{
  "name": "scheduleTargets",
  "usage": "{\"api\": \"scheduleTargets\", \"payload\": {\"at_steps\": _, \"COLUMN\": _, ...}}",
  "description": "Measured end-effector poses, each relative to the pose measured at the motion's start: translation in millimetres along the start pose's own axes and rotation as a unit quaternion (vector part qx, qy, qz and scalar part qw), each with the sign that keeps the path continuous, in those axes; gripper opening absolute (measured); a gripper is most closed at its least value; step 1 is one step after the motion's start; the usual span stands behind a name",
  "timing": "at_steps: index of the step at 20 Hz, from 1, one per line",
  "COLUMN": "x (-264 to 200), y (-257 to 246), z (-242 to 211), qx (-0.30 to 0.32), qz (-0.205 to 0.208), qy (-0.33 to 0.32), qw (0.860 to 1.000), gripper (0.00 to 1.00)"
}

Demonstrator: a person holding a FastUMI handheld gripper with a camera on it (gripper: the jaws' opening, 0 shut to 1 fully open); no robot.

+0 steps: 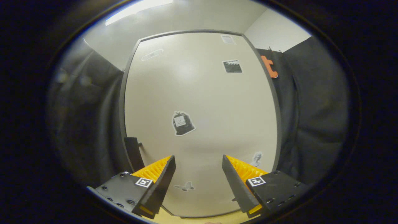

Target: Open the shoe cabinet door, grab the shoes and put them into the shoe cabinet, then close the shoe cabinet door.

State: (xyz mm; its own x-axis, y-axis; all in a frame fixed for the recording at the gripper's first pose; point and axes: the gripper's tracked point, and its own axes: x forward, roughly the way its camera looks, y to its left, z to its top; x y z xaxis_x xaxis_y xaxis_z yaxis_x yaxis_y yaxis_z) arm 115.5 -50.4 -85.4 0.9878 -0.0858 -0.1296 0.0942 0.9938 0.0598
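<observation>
The shoe cabinet door (199,102) is a pale, flat panel with a dark frame, straight ahead of my fingers and close. It looks closed. Several small stickers dot its face, one dark bag-shaped sticker (182,123) near the middle. A dark handle (133,154) juts from the door's left edge, just beyond and left of my left finger. My gripper (199,163) is open, its fingers spread wide with nothing between them, pointing at the lower part of the door.
Black cloth walls (314,118) hang on both sides of the cabinet. A pale wall and ceiling with a bright light strip (136,9) rise above it. A strip of light wooden surface (199,220) lies below the door.
</observation>
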Motion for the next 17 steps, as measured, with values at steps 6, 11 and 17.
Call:
{"api": "scheduleTargets", "payload": {"at_steps": 6, "x": -32.5, "y": -78.0, "z": 33.0, "qx": -0.004, "qz": -0.002, "qy": -0.026, "qw": 1.0, "gripper": 0.95}}
{"api": "scheduleTargets", "payload": {"at_steps": 11, "x": -46.8, "y": -162.9, "z": 54.2, "qx": -0.012, "qz": 0.009, "qy": -0.033, "qw": 0.999, "gripper": 0.95}}
{"api": "scheduleTargets", "payload": {"at_steps": 17, "x": -54.2, "y": -269.4, "z": 58.8, "qx": -0.034, "qz": 0.006, "qy": -0.029, "qw": 0.999, "gripper": 0.95}}
